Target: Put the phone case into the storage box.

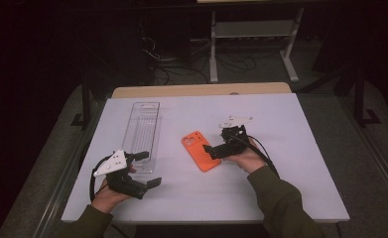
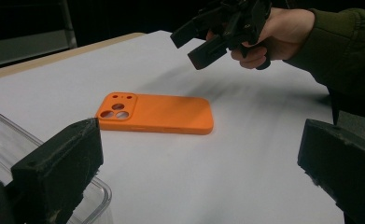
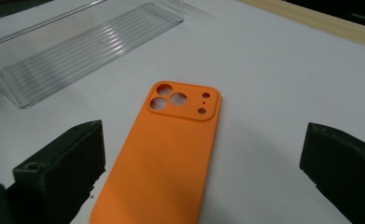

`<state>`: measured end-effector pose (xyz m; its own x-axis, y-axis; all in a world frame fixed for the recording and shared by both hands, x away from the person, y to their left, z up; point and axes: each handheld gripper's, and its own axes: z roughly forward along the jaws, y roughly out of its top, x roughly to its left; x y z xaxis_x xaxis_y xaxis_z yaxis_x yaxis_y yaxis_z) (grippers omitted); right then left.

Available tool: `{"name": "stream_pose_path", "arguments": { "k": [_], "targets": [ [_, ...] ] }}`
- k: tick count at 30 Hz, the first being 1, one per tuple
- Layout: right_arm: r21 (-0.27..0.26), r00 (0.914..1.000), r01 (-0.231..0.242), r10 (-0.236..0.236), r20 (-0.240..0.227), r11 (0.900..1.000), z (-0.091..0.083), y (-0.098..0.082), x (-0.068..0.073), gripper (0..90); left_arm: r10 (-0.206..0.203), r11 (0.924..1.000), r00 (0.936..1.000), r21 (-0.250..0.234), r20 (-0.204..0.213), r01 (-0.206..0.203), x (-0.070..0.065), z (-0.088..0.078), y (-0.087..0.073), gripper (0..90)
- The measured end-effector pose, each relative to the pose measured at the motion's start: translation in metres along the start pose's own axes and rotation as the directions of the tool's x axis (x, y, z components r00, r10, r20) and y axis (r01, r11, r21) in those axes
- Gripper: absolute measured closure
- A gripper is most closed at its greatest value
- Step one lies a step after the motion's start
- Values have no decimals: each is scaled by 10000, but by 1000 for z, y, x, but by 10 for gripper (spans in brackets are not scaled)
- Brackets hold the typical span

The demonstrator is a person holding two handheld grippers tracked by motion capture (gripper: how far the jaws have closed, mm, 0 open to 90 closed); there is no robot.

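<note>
1. My right claw (image 1: 212, 150) hangs released, its two black jaws spread wide with nothing between them; their pads look like rough, pitted foam blocks with squared edges.
2. The orange phone case (image 3: 164, 158) lies flat on the table just ahead of that claw and partly under the gap between its jaws, back side up, touching neither jaw.
3. The case is matte and smooth, like soft silicone, a rounded rectangle with a raised square camera block at its far end from my right claw, pierced by three round holes and two small ones.
4. My left claw (image 1: 149, 168) is also released, jaws wide apart and holding nothing; a grey three-cornered plate sits on top of it.
5. A clear plastic tray (image 1: 143, 134) stretches away just in front of my left claw, long and narrow, with a ribbed floor, glossy walls and rounded corners; its near corner sits beside my left jaw.
6. From my left claw the case lies well ahead across bare table, with my right hand (image 2: 283, 35) beyond it.
7. The table (image 1: 281, 163) is a flat white sheet, matte, with a pale wooden edge at the far side.
8. The room beyond is dark, with cables on the floor and a white metal stand.
</note>
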<state>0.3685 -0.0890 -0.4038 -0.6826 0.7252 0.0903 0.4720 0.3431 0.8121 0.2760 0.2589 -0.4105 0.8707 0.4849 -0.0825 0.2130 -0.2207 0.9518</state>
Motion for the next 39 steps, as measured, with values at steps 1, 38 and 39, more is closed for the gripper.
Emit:
{"name": "stream_pose_path", "arguments": {
  "k": [1, 38, 39],
  "targets": [
    [-19, 10000, 9, -9, 6, 10000, 1, 0, 0, 0, -21, 10000, 10000, -13, 3, 21, 0, 0, 0, 0],
    [-351, 9996, -161, 169, 214, 9993, 26, 17, 22, 0, -16, 10000, 10000, 4, 2, 16, 0, -1, 1, 0],
    [-323, 9995, -201, 208, 220, 9993, 27, 18, 23, 0, -21, 10000, 10000, -1, 5, 21, -1, -2, 1, 0]
  ]
}}
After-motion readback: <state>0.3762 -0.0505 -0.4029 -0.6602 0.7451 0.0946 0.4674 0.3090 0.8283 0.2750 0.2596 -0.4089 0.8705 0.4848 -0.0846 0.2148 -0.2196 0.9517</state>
